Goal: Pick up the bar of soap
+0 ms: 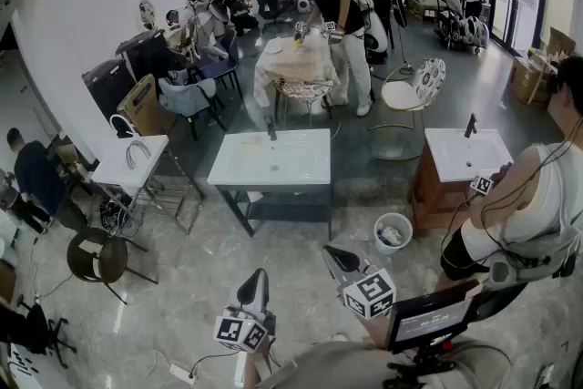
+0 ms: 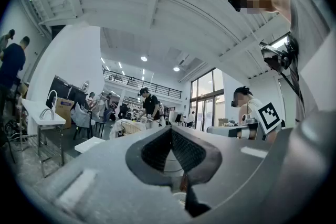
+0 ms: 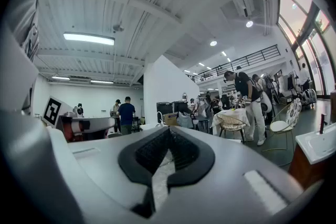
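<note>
Left gripper (image 1: 258,280): was held level at the near side of the hall, jaws pressed together with nothing between them.
Right gripper (image 1: 332,252): was level just to its right, jaws likewise closed and empty.
Soap (image 1: 250,142): appeared as a tan patch on the far left corner of the white sink (image 1: 301,170), just left of the tap (image 1: 271,131), well apart from both grippers.
Long axis: too small to tell.

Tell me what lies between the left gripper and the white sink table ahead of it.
Only bare grey floor. In the head view, nothing stands between the left gripper and the white sink table.
</note>
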Demonstrator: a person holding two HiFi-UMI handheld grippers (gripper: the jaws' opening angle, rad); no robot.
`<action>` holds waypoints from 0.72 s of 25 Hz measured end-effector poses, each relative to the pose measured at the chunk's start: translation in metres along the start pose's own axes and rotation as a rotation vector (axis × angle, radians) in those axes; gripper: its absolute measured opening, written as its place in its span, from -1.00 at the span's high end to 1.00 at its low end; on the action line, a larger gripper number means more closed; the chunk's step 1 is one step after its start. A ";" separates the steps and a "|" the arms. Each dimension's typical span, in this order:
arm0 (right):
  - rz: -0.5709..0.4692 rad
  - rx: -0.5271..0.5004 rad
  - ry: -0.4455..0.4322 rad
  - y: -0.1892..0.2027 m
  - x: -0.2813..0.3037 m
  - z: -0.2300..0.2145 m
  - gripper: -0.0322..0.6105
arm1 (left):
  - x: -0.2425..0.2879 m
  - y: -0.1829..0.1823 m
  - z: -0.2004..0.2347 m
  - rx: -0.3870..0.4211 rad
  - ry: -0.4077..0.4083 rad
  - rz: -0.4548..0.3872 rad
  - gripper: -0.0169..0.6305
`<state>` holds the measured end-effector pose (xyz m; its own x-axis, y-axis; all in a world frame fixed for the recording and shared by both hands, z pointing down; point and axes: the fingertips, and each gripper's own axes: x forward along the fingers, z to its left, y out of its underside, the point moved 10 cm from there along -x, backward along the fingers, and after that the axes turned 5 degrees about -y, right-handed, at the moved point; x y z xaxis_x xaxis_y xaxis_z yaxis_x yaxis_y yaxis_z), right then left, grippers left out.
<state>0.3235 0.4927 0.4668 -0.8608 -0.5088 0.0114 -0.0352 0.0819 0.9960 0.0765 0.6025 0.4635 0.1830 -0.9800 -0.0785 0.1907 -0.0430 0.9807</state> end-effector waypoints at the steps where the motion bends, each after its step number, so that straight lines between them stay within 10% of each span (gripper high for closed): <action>1: 0.003 0.005 0.001 0.000 -0.001 0.001 0.90 | -0.002 0.001 -0.001 0.001 -0.002 0.002 0.96; 18: -0.002 0.088 0.003 0.028 -0.017 -0.036 0.90 | -0.024 0.024 -0.034 0.052 -0.055 0.007 0.96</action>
<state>0.3551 0.4732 0.4978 -0.8589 -0.5121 0.0096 -0.0820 0.1560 0.9843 0.1090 0.6314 0.4826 0.1305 -0.9894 -0.0634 0.1392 -0.0450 0.9892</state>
